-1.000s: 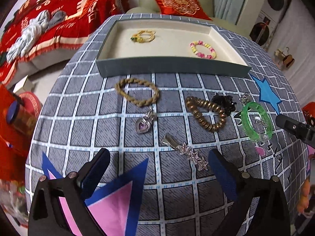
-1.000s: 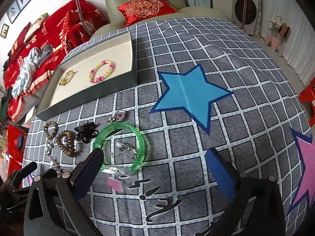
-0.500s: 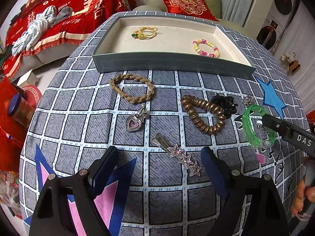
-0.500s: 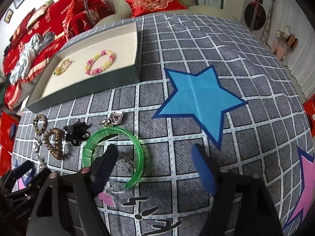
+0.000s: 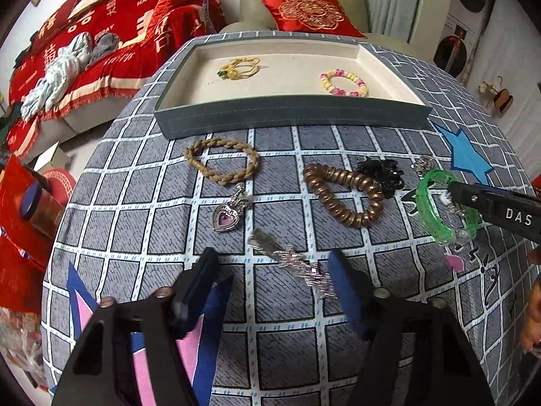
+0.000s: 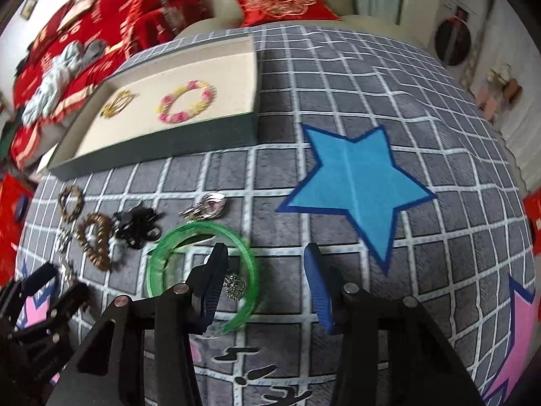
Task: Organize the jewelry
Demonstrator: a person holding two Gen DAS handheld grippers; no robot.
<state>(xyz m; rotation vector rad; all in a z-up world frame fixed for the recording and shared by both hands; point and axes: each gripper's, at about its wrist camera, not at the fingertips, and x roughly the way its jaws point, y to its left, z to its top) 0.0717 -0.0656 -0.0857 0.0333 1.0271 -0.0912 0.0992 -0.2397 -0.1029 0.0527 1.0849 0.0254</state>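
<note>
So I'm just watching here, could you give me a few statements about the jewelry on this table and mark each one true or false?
1. The tray holds two pieces. True: a gold piece and a pink and yellow bead bracelet.
2. The green bangle lies in the tray. False: it lies on the cloth, one finger of the right gripper inside its ring.
3. The braided tan bracelet lies outside the tray. True.
4. The left gripper holds the heart pendant. False: its closing jaws flank the sparkly hair clip.
</note>
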